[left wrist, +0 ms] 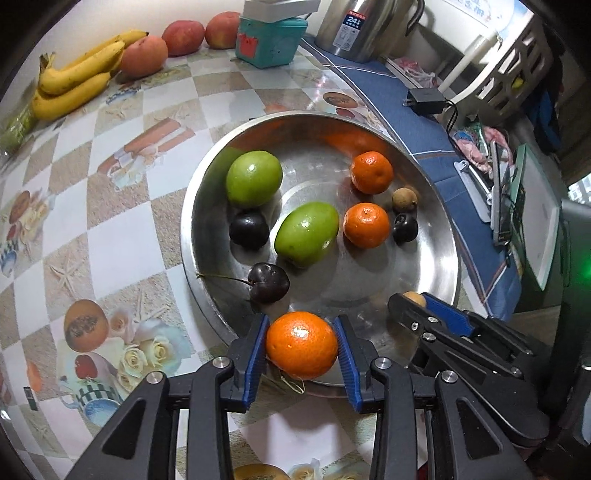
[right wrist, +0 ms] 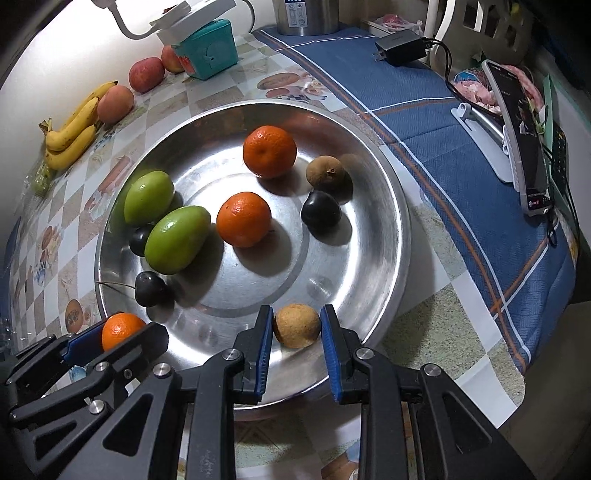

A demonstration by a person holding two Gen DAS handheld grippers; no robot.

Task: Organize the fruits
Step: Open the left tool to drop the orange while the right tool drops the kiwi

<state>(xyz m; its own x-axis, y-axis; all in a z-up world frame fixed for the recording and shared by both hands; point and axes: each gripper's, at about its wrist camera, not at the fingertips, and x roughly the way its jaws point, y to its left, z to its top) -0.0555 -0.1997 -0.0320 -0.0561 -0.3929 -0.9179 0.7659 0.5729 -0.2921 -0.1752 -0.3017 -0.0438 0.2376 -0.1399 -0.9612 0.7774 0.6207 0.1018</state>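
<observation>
— Jaws first: what does each one hold?

— Left gripper [left wrist: 302,345] has its blue pads pressed on both sides of a held orange [left wrist: 301,345], over the near rim of the steel bowl [left wrist: 195,206]. Right gripper [right wrist: 296,326] is closed about as far as it goes on a small brown longan [right wrist: 296,325], also over the bowl's near rim, to the right of the left gripper.

— What lies inside the bowl?

— Two green fruits [left wrist: 254,178] side by side toward its left, two more oranges [left wrist: 371,172] toward its right, one behind the other. Three dark cherries: a stemmed cherry [left wrist: 268,283] near the front left wall, its stem crossing the rim; another tucked between the green fruits; the third at the right, just in front of a second longan [left wrist: 404,199].

— And outside the bowl?

— Beyond it to the left, bananas [left wrist: 72,88] and three peaches [left wrist: 144,56] line the wall, on the patterned tablecloth [left wrist: 122,236]. A teal box [left wrist: 269,40] and a steel kettle [left wrist: 362,27] stand behind the bowl; a blue cloth [right wrist: 424,122] lies to its right.
</observation>
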